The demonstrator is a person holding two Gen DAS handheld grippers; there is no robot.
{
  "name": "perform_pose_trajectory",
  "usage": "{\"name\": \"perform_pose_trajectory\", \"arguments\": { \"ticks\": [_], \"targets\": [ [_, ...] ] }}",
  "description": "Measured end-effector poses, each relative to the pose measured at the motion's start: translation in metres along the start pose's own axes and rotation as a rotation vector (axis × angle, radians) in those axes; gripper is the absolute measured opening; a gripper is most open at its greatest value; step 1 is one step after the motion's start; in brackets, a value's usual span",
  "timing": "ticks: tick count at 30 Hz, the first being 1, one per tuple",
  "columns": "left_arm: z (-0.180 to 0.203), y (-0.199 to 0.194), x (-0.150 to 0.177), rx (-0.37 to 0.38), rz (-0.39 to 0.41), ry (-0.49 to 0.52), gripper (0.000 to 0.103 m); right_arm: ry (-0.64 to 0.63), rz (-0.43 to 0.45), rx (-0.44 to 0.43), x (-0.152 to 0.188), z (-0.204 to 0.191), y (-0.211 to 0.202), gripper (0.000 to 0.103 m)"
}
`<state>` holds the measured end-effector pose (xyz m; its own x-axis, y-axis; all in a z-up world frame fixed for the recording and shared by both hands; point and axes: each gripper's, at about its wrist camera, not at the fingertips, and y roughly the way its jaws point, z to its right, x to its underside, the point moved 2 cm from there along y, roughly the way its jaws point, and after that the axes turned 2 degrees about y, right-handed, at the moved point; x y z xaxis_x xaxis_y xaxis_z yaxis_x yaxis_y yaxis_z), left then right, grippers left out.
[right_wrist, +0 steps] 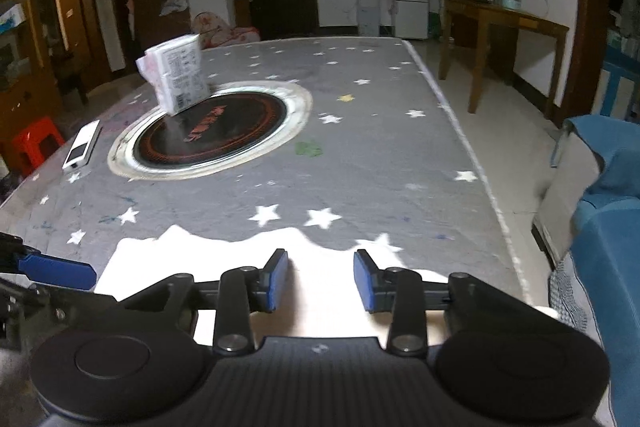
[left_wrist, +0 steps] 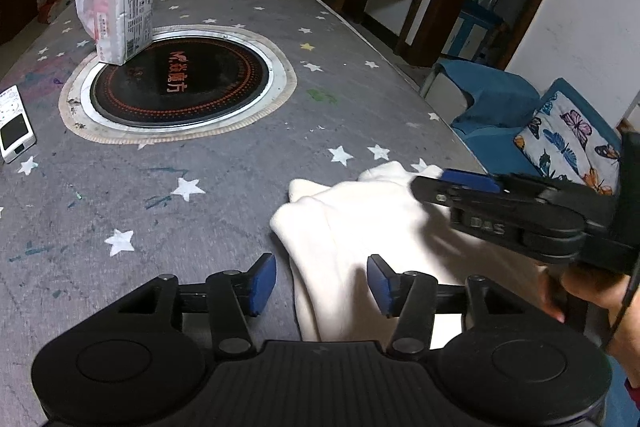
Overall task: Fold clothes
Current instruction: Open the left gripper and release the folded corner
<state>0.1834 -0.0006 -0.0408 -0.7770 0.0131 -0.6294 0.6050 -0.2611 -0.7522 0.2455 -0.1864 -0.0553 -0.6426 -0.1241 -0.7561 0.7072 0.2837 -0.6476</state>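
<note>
Left wrist view: white garment (left_wrist: 360, 227) lies under both parted tongs, unclamped.

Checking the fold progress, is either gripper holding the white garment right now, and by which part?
Neither holds it. The left gripper and right gripper are both open above the white garment, fingers apart and not pinching the cloth.
</note>
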Motion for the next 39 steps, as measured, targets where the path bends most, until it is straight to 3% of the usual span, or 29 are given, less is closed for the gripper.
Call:
{"name": "perform_pose_trajectory", "arguments": {
  "ticks": [7, 27, 39],
  "targets": [
    [0.002, 0.001, 0.011, -0.013, -0.023, 0.011, 0.057, -0.026, 0.0, 0.018, -0.001, -0.013, 0.01, 0.038],
    [-0.006, -0.006, 0.025, -0.034, -0.027, -0.001, 0.061, -0.114, -0.007, -0.047, 0.0, -0.051, 0.018, 0.049],
    [0.002, -0.008, 0.03, -0.044, -0.024, 0.032, 0.061, -0.053, -0.001, -0.033, 0.02, -0.013, -0.06, 0.052]
  ]
}}
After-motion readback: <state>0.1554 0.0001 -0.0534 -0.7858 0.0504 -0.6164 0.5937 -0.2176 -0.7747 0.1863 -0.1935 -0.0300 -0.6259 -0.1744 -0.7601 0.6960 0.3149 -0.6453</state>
